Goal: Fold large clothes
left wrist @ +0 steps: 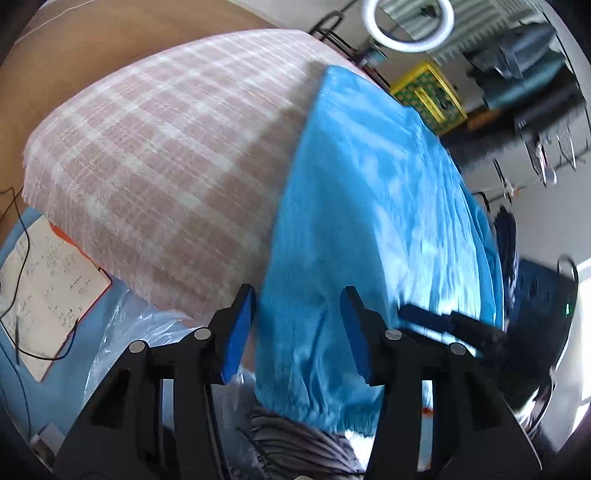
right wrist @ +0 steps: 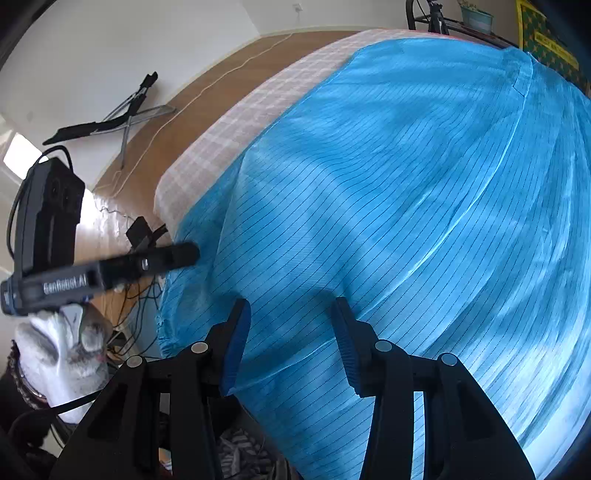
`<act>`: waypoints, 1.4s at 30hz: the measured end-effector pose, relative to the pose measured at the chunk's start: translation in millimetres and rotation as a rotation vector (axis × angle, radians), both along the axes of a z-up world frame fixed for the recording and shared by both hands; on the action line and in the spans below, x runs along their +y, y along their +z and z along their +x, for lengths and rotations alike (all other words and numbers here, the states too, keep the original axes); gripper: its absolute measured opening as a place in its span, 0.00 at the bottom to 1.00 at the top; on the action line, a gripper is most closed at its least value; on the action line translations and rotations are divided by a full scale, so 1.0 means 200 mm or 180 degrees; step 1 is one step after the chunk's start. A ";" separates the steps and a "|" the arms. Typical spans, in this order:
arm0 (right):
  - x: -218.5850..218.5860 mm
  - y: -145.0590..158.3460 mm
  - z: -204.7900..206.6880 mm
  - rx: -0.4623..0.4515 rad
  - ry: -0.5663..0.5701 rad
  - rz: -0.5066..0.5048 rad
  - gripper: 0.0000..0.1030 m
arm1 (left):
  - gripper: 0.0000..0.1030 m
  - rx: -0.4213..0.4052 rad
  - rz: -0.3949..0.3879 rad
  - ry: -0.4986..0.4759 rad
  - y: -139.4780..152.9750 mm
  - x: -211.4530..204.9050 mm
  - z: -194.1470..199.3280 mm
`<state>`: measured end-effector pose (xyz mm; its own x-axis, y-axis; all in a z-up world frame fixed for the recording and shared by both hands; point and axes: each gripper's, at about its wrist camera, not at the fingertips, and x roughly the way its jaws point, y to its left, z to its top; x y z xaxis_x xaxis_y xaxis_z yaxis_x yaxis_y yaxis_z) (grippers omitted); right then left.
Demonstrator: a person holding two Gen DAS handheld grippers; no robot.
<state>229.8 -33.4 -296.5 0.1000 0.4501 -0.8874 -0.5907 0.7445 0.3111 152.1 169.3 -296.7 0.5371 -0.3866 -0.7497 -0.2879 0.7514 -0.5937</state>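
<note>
Where the left wrist view begins, at its far left, a handwritten sheet point(left wrist: 48, 291) lies on an orange-edged board with thin black cables point(left wrist: 16, 221) trailing over it, and crinkled clear plastic point(left wrist: 125, 332) sits just beside. Next comes the work surface, covered by a pink-and-white checked cloth point(left wrist: 155, 155), with brown wooden floor point(left wrist: 92, 40) beyond it. Over the right part of that cloth lies the blue garment point(left wrist: 369, 206), a thin pinstriped fabric with a gathered cuff at its near end. The left gripper point(left wrist: 297, 325) hangs over this near end with its blue-padded fingers apart, fabric lying between them but not pinched. Further right stand a white ring light point(left wrist: 408, 26), a yellow crate point(left wrist: 428, 96) and dark shelving.

From the right wrist view, a white wall point(right wrist: 129, 44) and a folded stand point(right wrist: 110, 118) on the floor sit at left, above a white-gloved hand point(right wrist: 62, 354). The other gripper's black body reaches in to the garment's left edge. The garment point(right wrist: 406, 184) fills the rest, and the right gripper point(right wrist: 291, 332) hovers over it, fingers apart, clamped on nothing.
</note>
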 end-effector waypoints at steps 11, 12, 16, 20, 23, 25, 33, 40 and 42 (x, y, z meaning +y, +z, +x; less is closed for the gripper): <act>-0.04 -0.01 0.03 0.0158 -0.0064 0.0136 0.43 | 0.00 -0.0299 -0.0096 -0.0202 0.07 -0.10 0.12; -0.05 0.00 0.05 0.0266 -0.0117 0.0170 0.43 | 0.00 -0.0366 0.0053 -0.0236 0.10 -0.12 0.11; -0.13 0.18 0.20 0.0341 -0.0457 0.0509 0.43 | 0.00 -0.0427 0.0331 -0.0313 0.13 -0.18 0.12; -0.04 0.35 0.40 0.0106 -0.0528 0.0475 0.55 | 0.00 -0.0466 0.0400 -0.0349 0.14 -0.21 0.13; 0.13 0.39 0.54 -0.0025 -0.0462 0.0285 0.55 | 0.00 -0.0538 0.0481 -0.0406 0.17 -0.25 0.14; 0.25 0.38 0.63 -0.0011 -0.0434 0.0145 0.56 | 0.00 -0.0566 0.0468 -0.0439 0.18 -0.27 0.15; 0.63 0.19 0.87 -0.0113 -0.0329 -0.0631 0.56 | 0.00 -0.0606 0.0481 -0.0563 0.17 -0.32 0.19; 0.72 -0.01 0.99 -0.0126 -0.0376 -0.1168 0.56 | 0.00 -0.0636 0.0568 -0.0617 0.17 -0.31 0.20; 0.73 -0.05 1.01 -0.0114 -0.0398 -0.1267 0.56 | 0.00 -0.0653 0.0568 -0.0620 0.18 -0.30 0.19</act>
<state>432.6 112.9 -307.0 0.1661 0.0551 -0.9846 -0.4933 0.8691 -0.0346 189.4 108.8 -261.6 0.6128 -0.3692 -0.6987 -0.0166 0.8779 -0.4785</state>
